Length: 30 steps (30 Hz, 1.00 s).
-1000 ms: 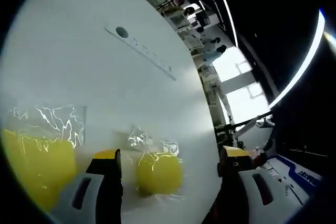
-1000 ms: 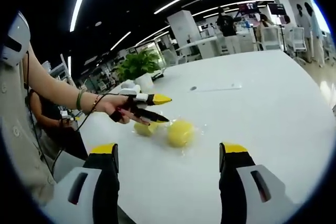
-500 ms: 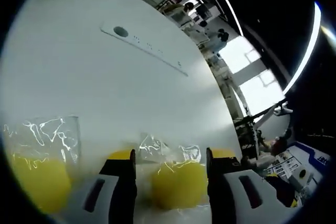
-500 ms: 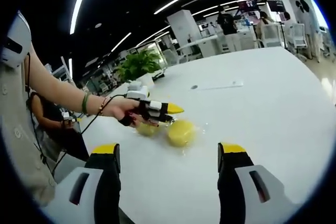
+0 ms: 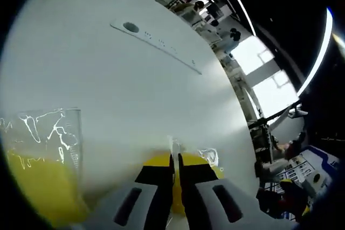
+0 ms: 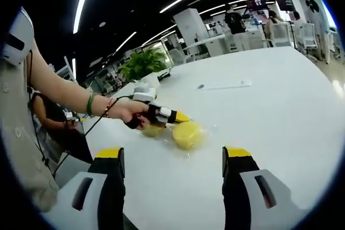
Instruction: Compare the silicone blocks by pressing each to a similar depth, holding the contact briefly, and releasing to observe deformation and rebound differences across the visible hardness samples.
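- Pressing on the yellow block on the worktop, the left gripper has fingers together, block just beyond them.
- Right gripper fingers are spread, well apart from it.

A white round table carries two bagged yellow silicone blocks and a flat white strip.

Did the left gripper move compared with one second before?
Yes. The left gripper has closed its jaws and come down beside the yellow block, which kept its place on the white table.
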Motion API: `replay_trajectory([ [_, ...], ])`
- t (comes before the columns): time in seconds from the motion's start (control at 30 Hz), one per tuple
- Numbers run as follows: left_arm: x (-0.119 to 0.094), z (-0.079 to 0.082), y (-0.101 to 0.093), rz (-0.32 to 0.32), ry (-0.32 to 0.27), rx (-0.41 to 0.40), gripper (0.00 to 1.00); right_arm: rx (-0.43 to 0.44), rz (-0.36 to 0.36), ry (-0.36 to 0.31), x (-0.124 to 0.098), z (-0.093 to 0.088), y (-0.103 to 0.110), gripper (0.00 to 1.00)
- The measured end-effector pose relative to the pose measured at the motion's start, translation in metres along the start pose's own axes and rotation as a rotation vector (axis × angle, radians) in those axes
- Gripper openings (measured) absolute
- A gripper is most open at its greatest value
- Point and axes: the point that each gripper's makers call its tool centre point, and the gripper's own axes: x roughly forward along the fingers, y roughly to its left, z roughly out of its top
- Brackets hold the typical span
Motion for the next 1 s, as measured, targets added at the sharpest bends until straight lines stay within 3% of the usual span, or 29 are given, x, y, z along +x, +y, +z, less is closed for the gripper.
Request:
replay_trajectory([
  [0.07,-0.001,0.002,-0.004,-0.005,0.002,0.034,0.00,-0.010,0.005,0.012,0.001,-0.001,0.001,0.68],
  [0.23,-0.001,0.001,-0.003,0.006,-0.004,0.006,0.00,-0.034,0.023,0.066,0.002,-0.010,0.006,0.69],
  [0.4,-0.004,0.001,-0.007,0.005,-0.014,0.037,0.00,-0.027,0.021,0.065,0.000,-0.011,0.008,0.68],
  [0.47,-0.007,0.003,-0.011,-0.001,-0.014,0.139,0.00,-0.031,0.021,0.073,-0.001,-0.012,0.009,0.68],
  [0.6,-0.016,0.005,-0.026,-0.010,-0.020,0.268,0.00,-0.036,0.013,0.074,-0.003,-0.011,0.009,0.68],
  [0.8,-0.030,0.014,-0.047,-0.004,-0.122,0.441,0.00,-0.051,0.010,0.070,-0.005,-0.006,0.014,0.67],
  [0.83,-0.033,0.015,-0.057,-0.022,-0.153,0.537,0.00,-0.053,0.010,0.070,-0.005,-0.006,0.014,0.67],
  [0.87,-0.037,0.011,-0.058,-0.005,-0.144,0.586,0.00,-0.060,0.011,0.069,-0.005,-0.005,0.016,0.67],
  [0.9,-0.039,0.008,-0.060,-0.004,-0.142,0.546,0.00,-0.064,0.011,0.068,-0.006,-0.004,0.018,0.67],
  [1.0,-0.049,0.007,-0.065,-0.005,-0.170,0.557,0.00,-0.079,0.009,0.069,-0.009,-0.002,0.022,0.67],
])
